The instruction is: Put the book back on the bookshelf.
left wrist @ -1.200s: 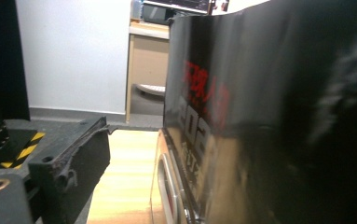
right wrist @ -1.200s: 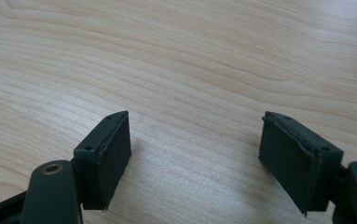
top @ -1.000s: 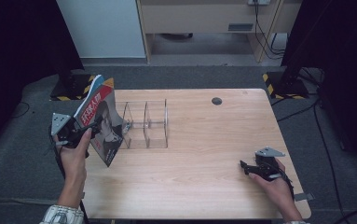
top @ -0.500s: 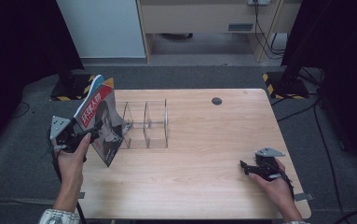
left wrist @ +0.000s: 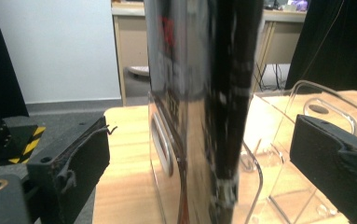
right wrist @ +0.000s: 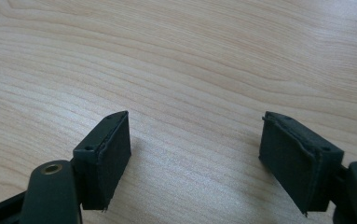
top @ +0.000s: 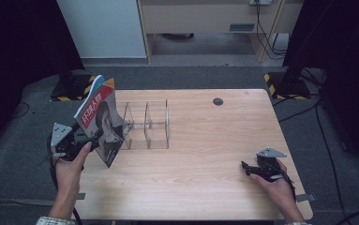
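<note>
At the near left edge of the table (top: 205, 197), the left gripper (top: 92, 139) has its jaws spread wide on either side of the magazine (top: 103, 119). In the left gripper view neither pad touches the cover, so nothing is gripped. The magazine stands on its lower edge just past the jaws, at the left end of the clear rack (top: 151, 124). Its long axis runs upward and leans toward the near left, with the cover facing the near side. I'd judge the coming move depends on that: the sheet lies edge-on between the jaws, ready to be pinched or left behind. Well apart, at the near right, the right gripper (top: 246, 168) rests low over bare wood, jaws wide and empty.
</note>
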A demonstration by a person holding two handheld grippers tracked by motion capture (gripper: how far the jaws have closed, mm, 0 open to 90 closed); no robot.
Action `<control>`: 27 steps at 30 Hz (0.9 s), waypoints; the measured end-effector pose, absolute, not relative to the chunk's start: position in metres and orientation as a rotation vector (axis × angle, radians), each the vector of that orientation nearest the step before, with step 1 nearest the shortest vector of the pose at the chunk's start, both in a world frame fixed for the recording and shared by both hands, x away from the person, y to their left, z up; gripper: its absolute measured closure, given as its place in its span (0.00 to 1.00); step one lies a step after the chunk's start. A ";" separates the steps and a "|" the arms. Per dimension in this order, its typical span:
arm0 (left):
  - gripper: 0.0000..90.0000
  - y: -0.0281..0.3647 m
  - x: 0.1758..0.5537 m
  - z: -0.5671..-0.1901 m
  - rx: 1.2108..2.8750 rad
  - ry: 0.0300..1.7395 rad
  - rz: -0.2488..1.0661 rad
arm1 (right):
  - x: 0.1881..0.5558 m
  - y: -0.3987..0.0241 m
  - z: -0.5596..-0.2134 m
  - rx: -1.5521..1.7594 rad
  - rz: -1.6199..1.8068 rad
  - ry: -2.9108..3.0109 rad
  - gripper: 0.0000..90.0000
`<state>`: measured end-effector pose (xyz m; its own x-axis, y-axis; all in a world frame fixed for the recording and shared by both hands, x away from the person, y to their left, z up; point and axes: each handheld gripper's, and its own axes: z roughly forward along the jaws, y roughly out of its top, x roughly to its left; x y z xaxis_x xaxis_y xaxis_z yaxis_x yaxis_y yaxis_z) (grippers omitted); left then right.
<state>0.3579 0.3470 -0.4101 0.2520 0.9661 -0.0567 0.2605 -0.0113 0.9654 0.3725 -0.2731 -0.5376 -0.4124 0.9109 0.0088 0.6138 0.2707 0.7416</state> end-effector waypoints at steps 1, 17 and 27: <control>0.05 0.347 0.357 -0.411 1.500 1.207 0.859 | 0.372 -0.273 -0.538 1.377 0.951 2.125 0.28; 0.05 0.341 0.344 -0.434 1.586 1.215 0.815 | 0.372 -0.273 -0.538 1.377 0.950 2.124 0.28; 0.06 0.340 0.334 -0.445 1.621 1.228 0.789 | 0.372 -0.273 -0.538 1.375 0.950 2.127 0.27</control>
